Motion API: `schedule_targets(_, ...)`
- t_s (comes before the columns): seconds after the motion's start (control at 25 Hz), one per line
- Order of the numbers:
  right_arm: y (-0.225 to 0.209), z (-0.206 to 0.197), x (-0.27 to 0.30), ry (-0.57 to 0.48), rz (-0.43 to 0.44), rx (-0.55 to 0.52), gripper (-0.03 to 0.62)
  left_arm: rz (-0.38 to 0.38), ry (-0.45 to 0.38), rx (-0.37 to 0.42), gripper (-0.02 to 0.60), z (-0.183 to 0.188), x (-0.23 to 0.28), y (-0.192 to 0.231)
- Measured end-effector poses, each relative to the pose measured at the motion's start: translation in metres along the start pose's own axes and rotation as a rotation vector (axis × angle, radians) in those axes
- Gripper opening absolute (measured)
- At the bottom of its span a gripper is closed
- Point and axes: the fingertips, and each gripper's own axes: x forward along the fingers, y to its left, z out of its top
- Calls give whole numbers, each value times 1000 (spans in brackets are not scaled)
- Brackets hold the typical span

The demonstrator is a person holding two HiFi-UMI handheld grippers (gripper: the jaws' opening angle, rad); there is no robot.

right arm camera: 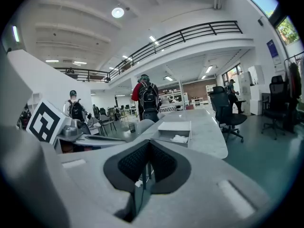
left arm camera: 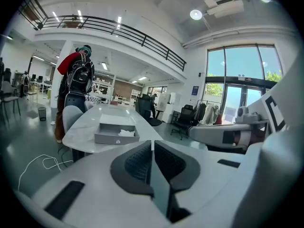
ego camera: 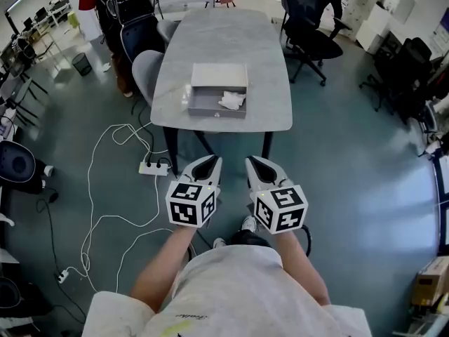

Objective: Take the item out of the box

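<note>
An open grey box point(ego camera: 217, 109) sits near the front end of a long grey table point(ego camera: 224, 34), its lid lying flat behind it. A crumpled white item point(ego camera: 232, 101) lies in the box's right part. Both grippers hang over the floor, well short of the table, side by side and pointing at it. The left gripper point(ego camera: 208, 161) is shut and holds nothing. So is the right gripper point(ego camera: 256, 163). In the left gripper view the box point(left arm camera: 115, 137) and the item point(left arm camera: 126, 132) lie far beyond the left gripper point(left arm camera: 152, 144). The right gripper view shows the box point(right arm camera: 174, 132) past the right gripper point(right arm camera: 148, 144).
A grey chair point(ego camera: 144, 69) stands at the table's left side, black office chairs point(ego camera: 309, 37) at its right. A power strip point(ego camera: 154, 167) with long white cable loops lies on the floor left of the grippers. A person with a backpack point(right arm camera: 148, 99) stands at the far left end.
</note>
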Motion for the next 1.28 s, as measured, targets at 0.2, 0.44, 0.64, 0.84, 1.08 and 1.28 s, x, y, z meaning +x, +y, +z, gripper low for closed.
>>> schedule_targets(0.2, -10, -2, 17, 7, 2, 9, 5, 1, 15, 1, 25, -1, 17, 10)
schedule_targets(0.44, -31, 3, 45, 15, 22, 21, 5, 13, 29, 0, 25, 7, 46, 22)
schedule_targets(0.64, -56, 13, 72, 27, 43, 22, 5, 30, 35, -7, 25, 19, 80, 33)
schedule_targets(0.84, -83, 24, 99, 36, 59, 29, 5, 44, 46, -15, 25, 31, 115, 43)
schedule_targets(1.08, -114, 40, 128, 43, 82, 39, 5, 68, 59, -16, 25, 48, 153, 53)
schedule_targets(1.28, -134, 53, 150, 38, 111, 48, 5, 99, 65, -13, 25, 62, 177, 63)
